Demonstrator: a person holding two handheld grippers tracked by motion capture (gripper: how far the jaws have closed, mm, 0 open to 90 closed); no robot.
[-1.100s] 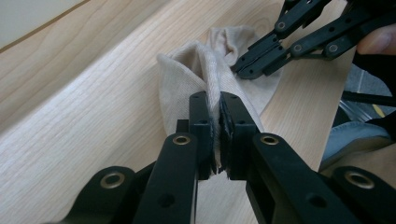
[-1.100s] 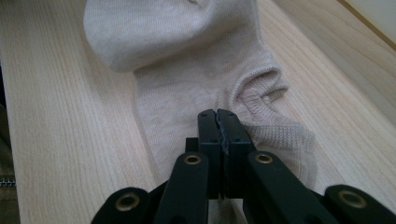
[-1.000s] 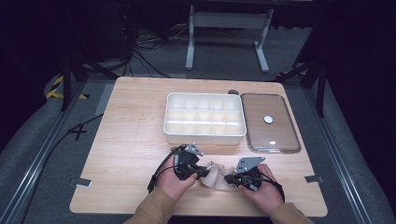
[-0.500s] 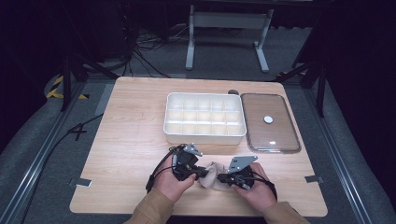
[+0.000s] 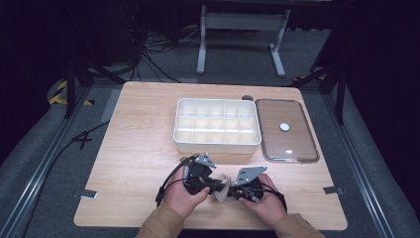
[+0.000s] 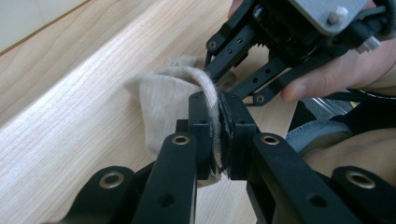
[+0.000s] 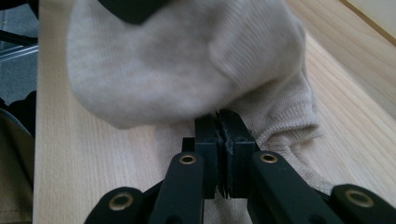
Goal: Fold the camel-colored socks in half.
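A beige sock (image 5: 224,188) lies bunched near the table's front edge, between my two grippers. My left gripper (image 5: 216,186) points right and is shut on a fold of the sock (image 6: 163,100), the fabric pinched between its pads (image 6: 218,112). My right gripper (image 5: 233,191) points left and grips the sock (image 7: 177,60) at its tips (image 7: 218,122). Its jaws have just been opening a little, and fabric is still pressed between them. In the left gripper view the right gripper (image 6: 222,70) sits just beyond the sock, almost touching.
A white tray with several compartments (image 5: 217,148) stands at the middle of the wooden table (image 5: 138,129). A clear lid (image 5: 297,144) with a white knob lies to its right. A small dark round thing (image 5: 246,97) sits behind the tray.
My right hand has slid left toward the left gripper, and the sock between them has bunched up shorter. The left hand has stayed put.
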